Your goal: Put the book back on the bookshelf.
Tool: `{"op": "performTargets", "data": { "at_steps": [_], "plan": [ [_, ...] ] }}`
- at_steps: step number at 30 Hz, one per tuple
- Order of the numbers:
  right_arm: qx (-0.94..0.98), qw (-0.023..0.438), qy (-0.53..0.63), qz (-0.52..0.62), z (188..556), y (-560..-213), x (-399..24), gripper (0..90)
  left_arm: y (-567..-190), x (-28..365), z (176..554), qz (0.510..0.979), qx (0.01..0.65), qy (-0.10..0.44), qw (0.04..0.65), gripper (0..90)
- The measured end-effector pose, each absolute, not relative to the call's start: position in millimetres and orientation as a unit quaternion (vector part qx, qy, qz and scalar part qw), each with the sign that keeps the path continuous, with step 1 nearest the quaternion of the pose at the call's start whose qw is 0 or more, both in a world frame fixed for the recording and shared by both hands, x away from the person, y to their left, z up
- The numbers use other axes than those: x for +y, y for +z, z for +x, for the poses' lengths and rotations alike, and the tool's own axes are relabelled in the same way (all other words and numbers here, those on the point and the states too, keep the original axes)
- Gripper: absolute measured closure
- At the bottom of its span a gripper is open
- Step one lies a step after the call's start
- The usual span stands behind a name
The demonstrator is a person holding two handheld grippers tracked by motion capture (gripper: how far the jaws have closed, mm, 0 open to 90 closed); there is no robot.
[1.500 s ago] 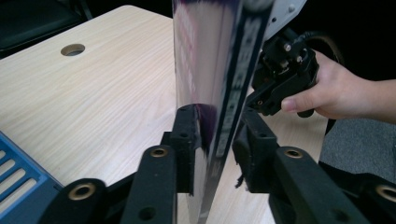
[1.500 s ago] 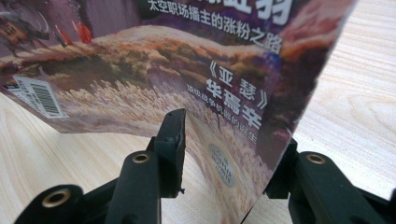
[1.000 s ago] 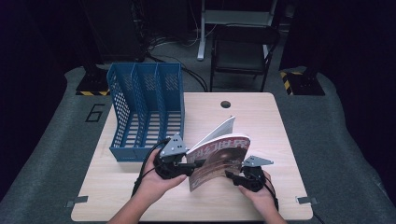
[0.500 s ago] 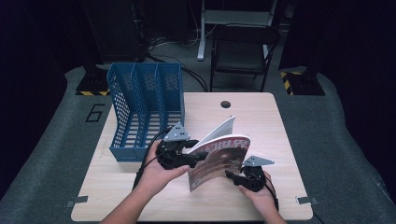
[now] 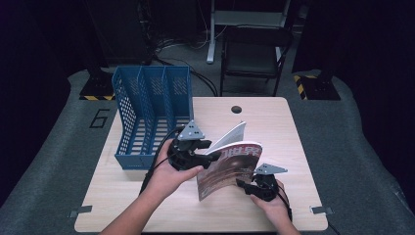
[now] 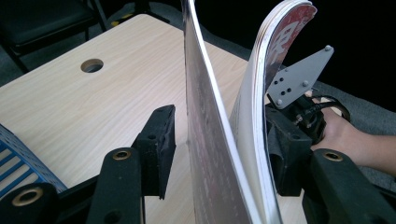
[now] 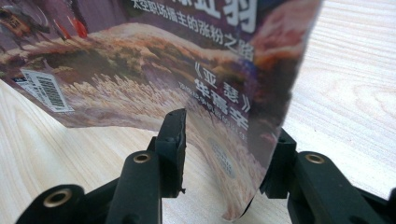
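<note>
**Magazine up on edge, rack still to reach**

Lifted a little since a second ago, the left gripper (image 5: 208, 149) now sits higher on the magazine (image 5: 230, 166), its jaws having just eased back in with pages between them — one pad is clear of the paper, so no firm clamp. Opposite, the right gripper (image 5: 244, 185) straddles the lower corner, jaws unclenched. Done: the magazine stands on the table (image 5: 293, 147). Left, as I judge it — carrying it into the blue file rack (image 5: 147, 117) nearby.
</note>
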State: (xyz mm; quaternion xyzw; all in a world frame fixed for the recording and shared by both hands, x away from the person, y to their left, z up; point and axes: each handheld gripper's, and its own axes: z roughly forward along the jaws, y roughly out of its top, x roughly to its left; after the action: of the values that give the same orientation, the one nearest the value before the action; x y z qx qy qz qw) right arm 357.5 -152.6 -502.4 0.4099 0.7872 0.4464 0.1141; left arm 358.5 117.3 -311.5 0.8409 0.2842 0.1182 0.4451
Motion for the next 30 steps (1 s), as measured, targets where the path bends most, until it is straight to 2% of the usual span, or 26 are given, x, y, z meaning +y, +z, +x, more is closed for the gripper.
{"op": "performTargets", "data": {
  "at_steps": [19,30],
  "plan": [
    [0.785,0.108,0.450,0.412,357,-502,-152,59.7,-307,90,370,0.849,0.283,0.121,0.429,55.8],
    [0.784,0.116,0.453,0.408,358,-502,-152,60.0,-308,86,370,0.858,0.269,0.116,0.422,72.5]
  ]
}}
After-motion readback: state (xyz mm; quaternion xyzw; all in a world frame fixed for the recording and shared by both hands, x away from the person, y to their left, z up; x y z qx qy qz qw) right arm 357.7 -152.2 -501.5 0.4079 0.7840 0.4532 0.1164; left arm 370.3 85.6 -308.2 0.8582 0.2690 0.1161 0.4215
